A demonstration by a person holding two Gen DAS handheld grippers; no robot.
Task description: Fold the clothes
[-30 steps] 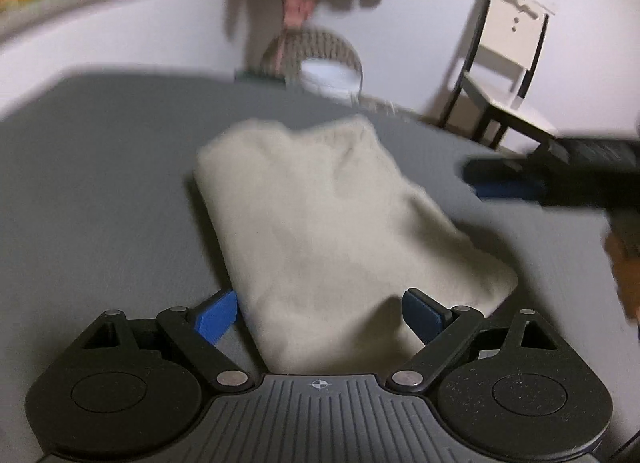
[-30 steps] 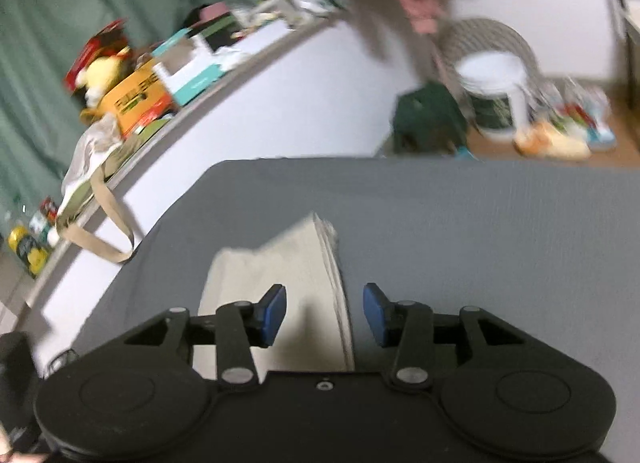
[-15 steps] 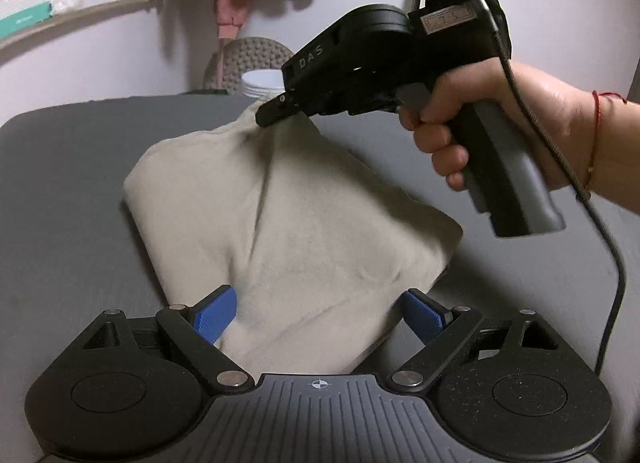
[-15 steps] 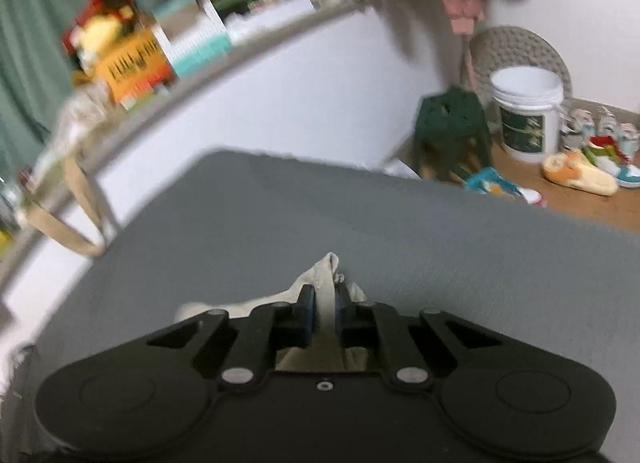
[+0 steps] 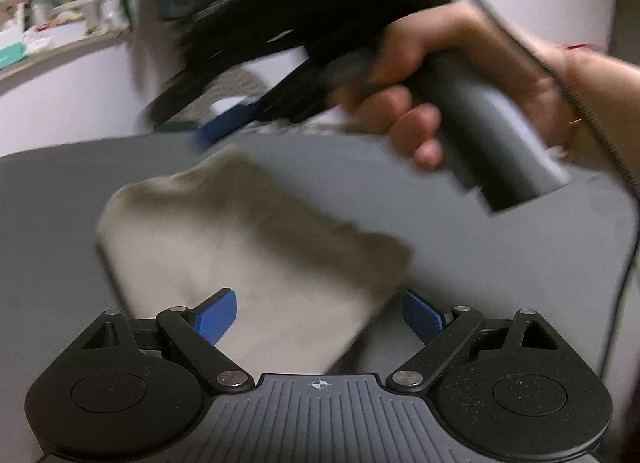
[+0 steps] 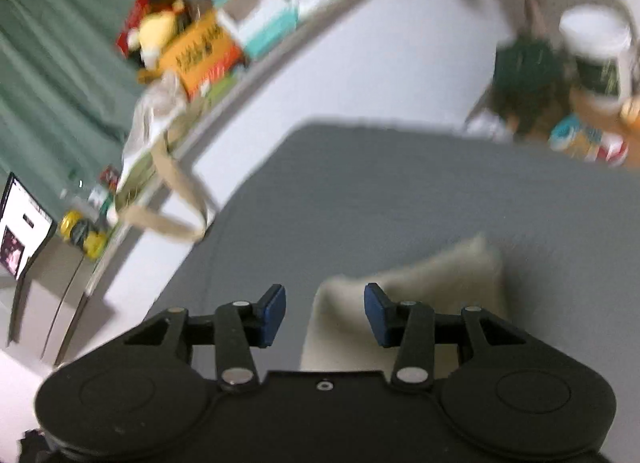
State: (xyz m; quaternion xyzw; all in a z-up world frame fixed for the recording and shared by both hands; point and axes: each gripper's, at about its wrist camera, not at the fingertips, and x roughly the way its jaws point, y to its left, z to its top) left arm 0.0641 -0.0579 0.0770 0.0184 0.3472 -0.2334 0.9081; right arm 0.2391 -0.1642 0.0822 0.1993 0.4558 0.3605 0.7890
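Half a second back the right hand-held gripper was pinching the far corner of the cream garment; now its blue pads stand spread and it hangs above that corner, blurred with motion, a hand gripping its handle. Beneath everything, the grey surface spreads wide and bare around the cloth. On it the cream garment lies as a compact folded bundle, slightly skewed, its near end between the pads of the left hand-held gripper, which are spread wide with nothing held. I judge the fabric light, soft and limp, likely to sag and unfold if lifted by one point. Better holds are a folded edge or two corners, all layers pinched together.
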